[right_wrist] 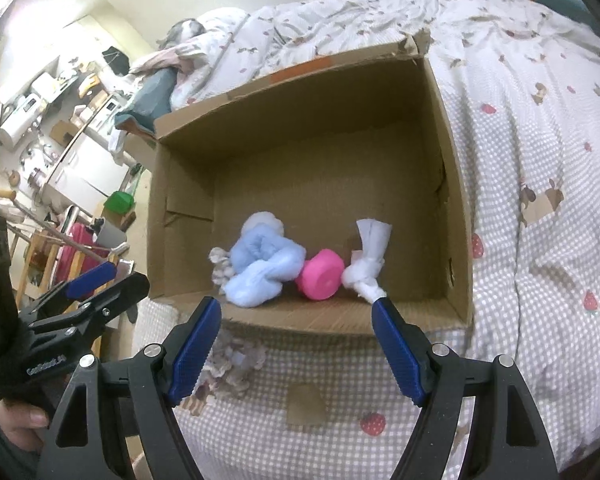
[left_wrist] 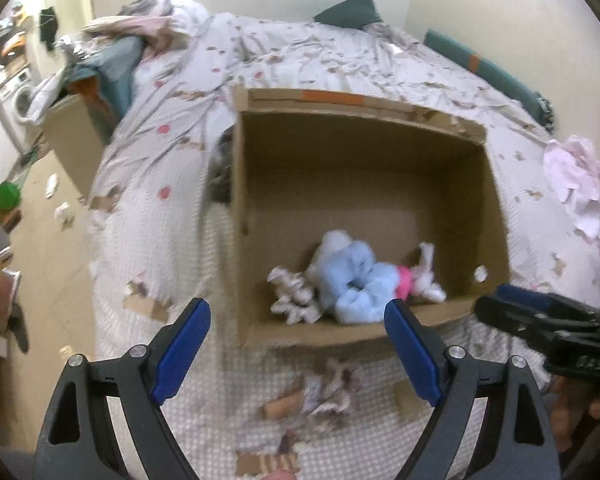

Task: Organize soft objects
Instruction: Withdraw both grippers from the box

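An open cardboard box [left_wrist: 496, 200] [right_wrist: 456, 208] stands on the bed. Inside it, near the front wall, lie a light blue knotted soft toy [left_wrist: 356, 280] [right_wrist: 260, 264], a pink round object [left_wrist: 405, 282] [right_wrist: 320, 276], a white knotted cloth [left_wrist: 428, 276] [right_wrist: 368, 260] and a grey-white frilly cloth [left_wrist: 292, 296] [right_wrist: 220, 266]. Another frilly patterned cloth [left_wrist: 332, 388] [right_wrist: 236, 360] lies on the bed in front of the box. My left gripper [left_wrist: 298, 336] is open and empty just before the box. My right gripper [right_wrist: 298, 332] is open and empty, also before the box.
The bed [left_wrist: 160, 168] [right_wrist: 540, 160] has a patterned quilt. A pink crumpled cloth [left_wrist: 576, 184] lies at its right. A second cardboard box [left_wrist: 76, 140] stands left of the bed. The floor [left_wrist: 48, 240] holds a green object [left_wrist: 5, 196] and clutter.
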The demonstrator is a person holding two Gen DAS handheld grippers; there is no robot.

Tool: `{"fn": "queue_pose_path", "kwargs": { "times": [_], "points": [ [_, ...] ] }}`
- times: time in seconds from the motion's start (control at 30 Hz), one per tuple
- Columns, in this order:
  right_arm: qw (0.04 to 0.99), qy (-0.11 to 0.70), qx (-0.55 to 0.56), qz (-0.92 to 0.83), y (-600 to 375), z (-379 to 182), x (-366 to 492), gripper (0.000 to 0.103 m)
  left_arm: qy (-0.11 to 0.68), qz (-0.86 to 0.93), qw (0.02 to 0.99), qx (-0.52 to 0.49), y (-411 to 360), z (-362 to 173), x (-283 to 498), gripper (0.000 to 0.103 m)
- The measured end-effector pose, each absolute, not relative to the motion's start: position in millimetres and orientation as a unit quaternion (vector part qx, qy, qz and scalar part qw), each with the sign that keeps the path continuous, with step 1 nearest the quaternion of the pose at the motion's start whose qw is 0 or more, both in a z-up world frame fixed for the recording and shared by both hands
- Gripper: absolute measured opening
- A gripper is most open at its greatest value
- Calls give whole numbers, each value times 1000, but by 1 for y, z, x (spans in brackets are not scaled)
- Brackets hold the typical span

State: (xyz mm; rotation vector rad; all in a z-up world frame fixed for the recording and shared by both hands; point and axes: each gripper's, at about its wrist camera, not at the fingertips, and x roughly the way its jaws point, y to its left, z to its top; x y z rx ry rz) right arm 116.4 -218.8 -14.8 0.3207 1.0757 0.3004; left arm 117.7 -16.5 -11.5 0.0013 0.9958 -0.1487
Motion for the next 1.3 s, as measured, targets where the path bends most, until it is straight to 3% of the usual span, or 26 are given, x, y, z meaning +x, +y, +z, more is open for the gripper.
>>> {"fn": "queue_pose_path", "kwargs": {
  "times": [0.87,1.17,1.3],
  "points": [
    [827,544,125,69,-227,-28,86,82,509,-15,861,-19,6,-32,75,87],
    [776,583,223,89,-240,-63,100,82,523,17,850,-56,27,-39,81,87],
    [748,615,216,124,-215,-84,109,81,524,30,848,-69,32,-41,86,87]
  ]
}}
